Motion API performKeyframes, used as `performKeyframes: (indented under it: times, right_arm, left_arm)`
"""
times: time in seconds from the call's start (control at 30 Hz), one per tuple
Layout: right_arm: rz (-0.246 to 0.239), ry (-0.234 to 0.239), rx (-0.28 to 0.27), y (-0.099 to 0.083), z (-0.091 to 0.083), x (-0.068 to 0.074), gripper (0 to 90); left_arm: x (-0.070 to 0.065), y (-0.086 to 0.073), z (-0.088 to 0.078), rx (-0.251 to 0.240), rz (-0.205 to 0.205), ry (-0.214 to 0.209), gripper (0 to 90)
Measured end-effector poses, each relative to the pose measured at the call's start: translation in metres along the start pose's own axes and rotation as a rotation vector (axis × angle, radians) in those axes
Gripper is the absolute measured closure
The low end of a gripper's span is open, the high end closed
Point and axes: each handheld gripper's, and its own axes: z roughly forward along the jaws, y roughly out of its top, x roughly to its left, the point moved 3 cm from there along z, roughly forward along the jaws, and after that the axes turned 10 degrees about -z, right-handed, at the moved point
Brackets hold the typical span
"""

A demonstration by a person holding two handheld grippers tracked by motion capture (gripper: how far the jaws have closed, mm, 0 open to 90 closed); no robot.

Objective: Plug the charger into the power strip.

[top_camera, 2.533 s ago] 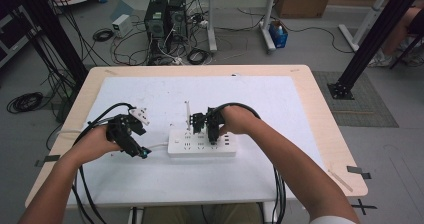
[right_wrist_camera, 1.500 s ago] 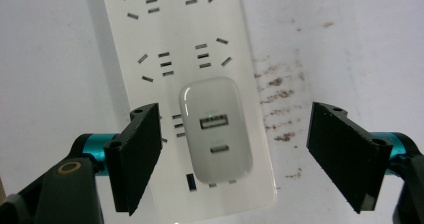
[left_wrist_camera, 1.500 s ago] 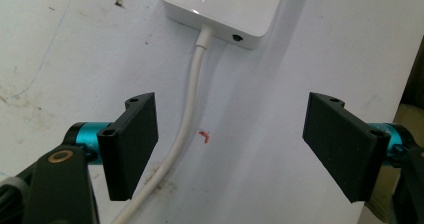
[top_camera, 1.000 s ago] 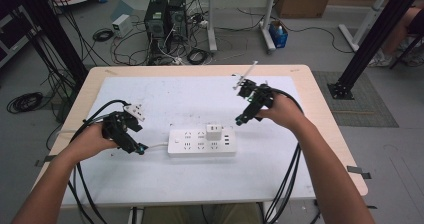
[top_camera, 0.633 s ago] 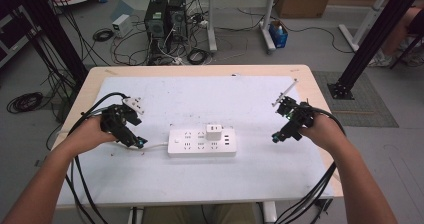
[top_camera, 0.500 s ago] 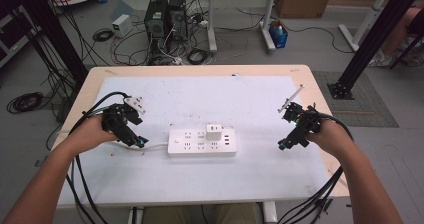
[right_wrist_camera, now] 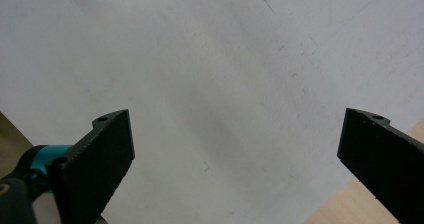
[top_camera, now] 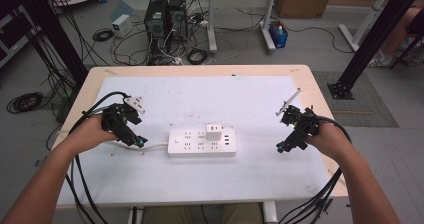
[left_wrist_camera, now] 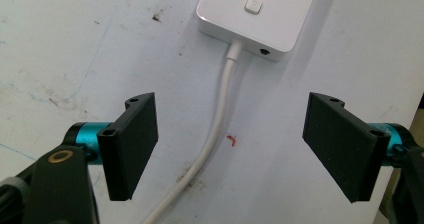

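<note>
A white power strip (top_camera: pixel 201 142) lies at the middle of the table with a white plug adapter (top_camera: pixel 214 132) seated in its top. Its white cord (left_wrist_camera: pixel 215 134) runs out of the left end, past a square switch (left_wrist_camera: pixel 254 5). My left gripper (top_camera: pixel 138 141) hovers just left of the strip, open, its jaws straddling the cord (top_camera: pixel 156 145) without touching it. My right gripper (top_camera: pixel 282 147) is far off at the right side of the white mat, open and holding nothing, and its own view looks down on bare mat (right_wrist_camera: pixel 240 84).
The white mat (top_camera: pixel 210 99) covers most of the wooden table (top_camera: pixel 320 104); the right gripper is close to its right edge. Black cables trail from both grippers over the front edge. Computers and cable tangles (top_camera: pixel 165 19) sit on the floor beyond the table.
The right gripper left the power strip, swung up and out to the right, and has settled low near the table's right edge. The left gripper shifted slightly left and stays by the cord.
</note>
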Motion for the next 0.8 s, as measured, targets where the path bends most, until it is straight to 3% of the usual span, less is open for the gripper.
performKeyframes:
  times: [0.8]
  right_arm:
    - [-0.021,0.016,-0.014,0.005,0.012,0.006,1.0]
  left_arm:
    - [0.001,-0.003,0.003,-0.005,-0.010,0.024,22.2]
